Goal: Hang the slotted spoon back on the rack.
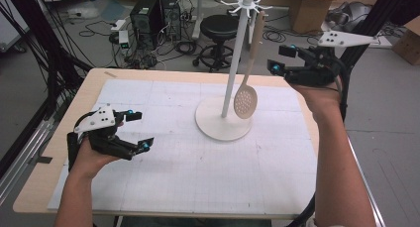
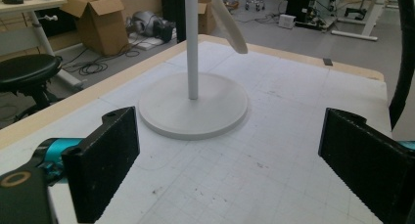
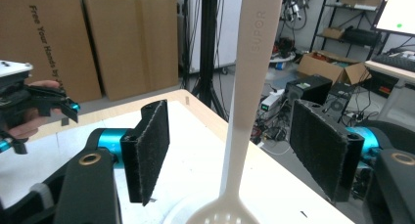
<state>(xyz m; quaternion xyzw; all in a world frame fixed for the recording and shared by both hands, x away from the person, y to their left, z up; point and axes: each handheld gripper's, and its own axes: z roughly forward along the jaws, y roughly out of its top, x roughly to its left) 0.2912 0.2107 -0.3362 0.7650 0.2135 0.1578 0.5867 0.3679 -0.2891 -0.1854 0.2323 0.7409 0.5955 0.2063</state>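
The slotted spoon (image 1: 246,99) hangs from one arm of the white rack (image 1: 232,63), its perforated bowl low over the rack's round base (image 1: 218,124) and its long handle running up to the hooks at the top. In my right gripper view the spoon's handle (image 3: 249,82) stands upright between the two black pads of my right claw (image 3: 230,150), with clear gaps on both sides; neither pad touches it, so that claw is released around the handle rather than gripping it. From the high view I see the right claw (image 1: 277,58) held above the far right part of the bench, level with the upper half of the handle, just to its right.

My left claw (image 1: 141,130) sits low over the left side of the bench (image 1: 39,182), well apart from the rack, with its jaws spread wide and nothing between them. The left gripper view looks across the white gridded mat (image 2: 274,150) at the rack's base (image 2: 195,116) and pole, with the spoon's bowl (image 2: 230,23) showing at the top edge.

Beyond the bench, on the floor, I can see a black stool (image 1: 218,33), computer towers (image 1: 153,14) and cardboard boxes (image 1: 312,6).
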